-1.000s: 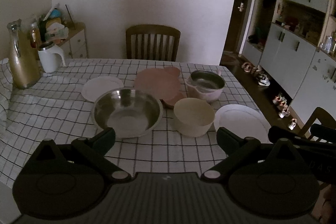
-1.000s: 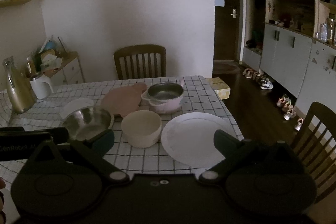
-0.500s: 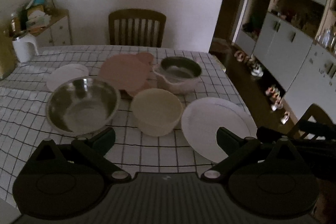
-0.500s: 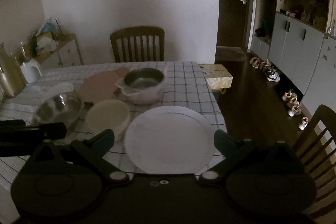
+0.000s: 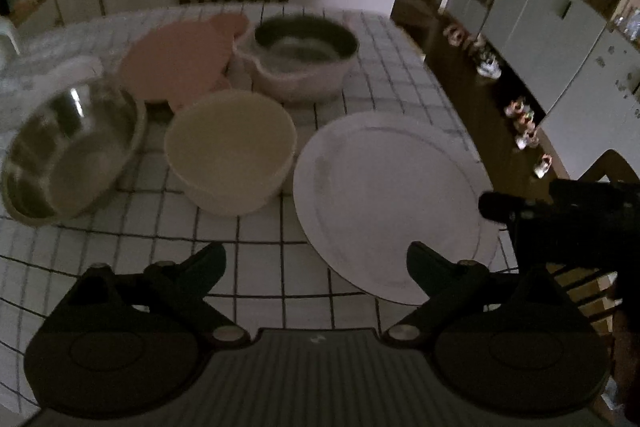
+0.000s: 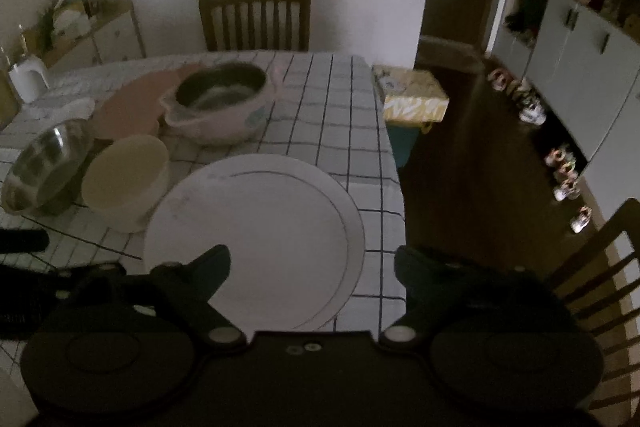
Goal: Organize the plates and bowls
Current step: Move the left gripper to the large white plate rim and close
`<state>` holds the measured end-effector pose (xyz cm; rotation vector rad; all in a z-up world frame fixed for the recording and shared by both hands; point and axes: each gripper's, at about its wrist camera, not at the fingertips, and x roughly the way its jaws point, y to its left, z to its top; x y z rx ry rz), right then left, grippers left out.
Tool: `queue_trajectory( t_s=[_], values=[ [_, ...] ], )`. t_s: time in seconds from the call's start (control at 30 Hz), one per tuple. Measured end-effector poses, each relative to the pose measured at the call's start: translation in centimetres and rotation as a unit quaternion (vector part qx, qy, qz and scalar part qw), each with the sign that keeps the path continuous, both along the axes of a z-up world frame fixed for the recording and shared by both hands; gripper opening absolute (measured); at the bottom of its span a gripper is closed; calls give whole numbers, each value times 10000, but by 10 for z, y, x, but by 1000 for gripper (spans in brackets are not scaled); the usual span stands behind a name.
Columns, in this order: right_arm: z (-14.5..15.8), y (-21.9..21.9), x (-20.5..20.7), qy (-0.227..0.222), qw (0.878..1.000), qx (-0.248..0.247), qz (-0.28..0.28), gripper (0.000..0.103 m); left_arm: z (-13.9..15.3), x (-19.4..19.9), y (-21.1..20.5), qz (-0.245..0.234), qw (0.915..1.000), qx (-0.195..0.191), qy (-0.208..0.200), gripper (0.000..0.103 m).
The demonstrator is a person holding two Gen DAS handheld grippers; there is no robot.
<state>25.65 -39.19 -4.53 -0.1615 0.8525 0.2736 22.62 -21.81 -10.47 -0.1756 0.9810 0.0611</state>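
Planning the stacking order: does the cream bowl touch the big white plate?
Apart. The left wrist view shows a strip of checked tablecloth between the cream bowl and the big white plate.

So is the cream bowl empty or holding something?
Empty: the cream bowl stands upright on the checked cloth, and its pale inside shows bare in both wrist views.

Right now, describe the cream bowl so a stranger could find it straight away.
On the checked table, find the big white plate near the front edge. The cream bowl sits just left of it, matte and pale, unlike the shiny steel bowl beyond.
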Motion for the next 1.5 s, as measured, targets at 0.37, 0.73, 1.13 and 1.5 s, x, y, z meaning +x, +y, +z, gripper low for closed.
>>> queue_trajectory(
  t_s=[0.37,0.73,1.13,1.5],
  values=[
    [-33,-5,75,725,9968,-233,258,70,-37,36,11,184,9981,199,549,68],
    [-52,-25,107,1290,9915,28,154,37,-50,54,15,18,9969,-168,767,35],
    [-56,-30,106,1465,9885,305,223,14,-53,60,13,-206,9968,-272,719,17],
    [-54,-32,80,1408,9892,233,332,12,-51,43,10,-359,9966,-85,742,15]
  ],
)
